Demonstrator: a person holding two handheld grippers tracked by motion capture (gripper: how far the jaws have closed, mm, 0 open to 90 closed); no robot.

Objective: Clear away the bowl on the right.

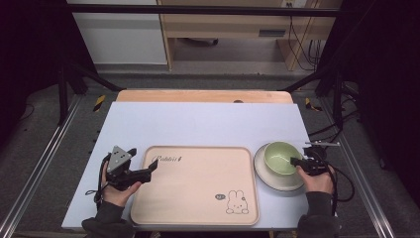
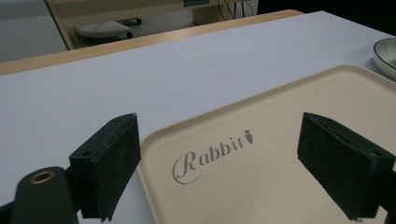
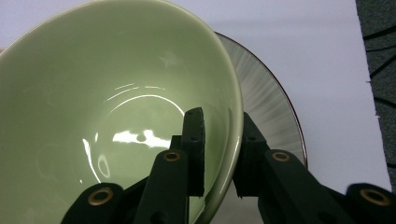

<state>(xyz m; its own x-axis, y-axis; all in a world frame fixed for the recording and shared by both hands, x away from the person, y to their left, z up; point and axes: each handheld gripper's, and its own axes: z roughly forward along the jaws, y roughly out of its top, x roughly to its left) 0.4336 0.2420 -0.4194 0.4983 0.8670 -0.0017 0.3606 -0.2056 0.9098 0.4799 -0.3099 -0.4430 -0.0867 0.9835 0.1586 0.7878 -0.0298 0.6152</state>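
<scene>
Setting: lab / data-recording rig, indoors. Landmark: table (image 1: 198, 119), wooden top w/ pale lavender sheet. Evidence: black frame bars (image 1: 198, 9) overhead & angled struts either side of table; metal rails (image 1: 34, 168) on grey carpet left & right of it; loose black cables (image 1: 302, 44) behind table, far right, more on floor at its right edge; plain wood desk unit (image 1: 233, 27) & white cabinet (image 1: 119, 34) beyond table.

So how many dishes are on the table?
2, stacked together right of the beige rabbit tray: a pale green ceramic bowl gripped by the right gripper, sitting on a grey round plate.
</scene>
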